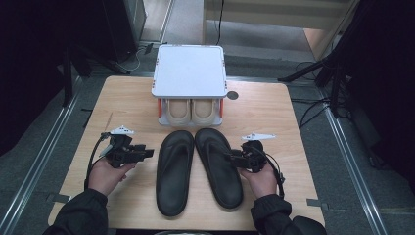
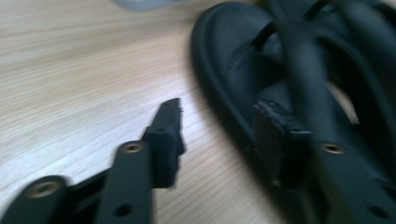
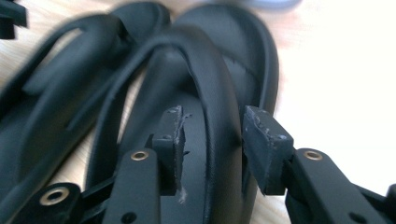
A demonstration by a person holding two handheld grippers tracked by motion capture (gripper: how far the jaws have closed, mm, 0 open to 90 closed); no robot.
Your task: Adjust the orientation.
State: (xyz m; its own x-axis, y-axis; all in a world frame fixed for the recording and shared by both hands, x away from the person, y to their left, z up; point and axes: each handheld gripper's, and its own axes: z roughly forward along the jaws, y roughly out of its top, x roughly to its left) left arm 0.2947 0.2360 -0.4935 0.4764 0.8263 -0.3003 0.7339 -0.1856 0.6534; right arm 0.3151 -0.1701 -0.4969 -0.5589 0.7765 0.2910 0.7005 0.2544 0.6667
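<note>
Two black flip-flops lie side by side, soles down, on the wooden table [image 1: 274,105], toes pointing away from the person. The right flip-flop [image 1: 219,164] sits directly at the tips of the right gripper [image 1: 230,157], which comes at it level from the outer side. In the right gripper view, one arm of its strap [image 3: 212,93] runs up between the two jaws; the jaws stand apart on either side of that strap with a little gap showing, so the gripper is released, not clamped on it.

The left flip-flop [image 1: 174,169] lies just beyond the tips of the left gripper [image 1: 149,152], which also points inward at it. In the left gripper view, one jaw hangs over bare wood and the other sits over the sandal's edge [image 2: 243,93], beside its strap; the jaws are spread and grasp nothing. Whether that jaw touches the rubber I cannot tell.

Farther from both grippers, past the toes of the sandals, stands a white shoe rack [image 1: 190,68] with orange corners, and a beige pair of slippers [image 1: 191,111] is tucked under its top shelf.
</note>
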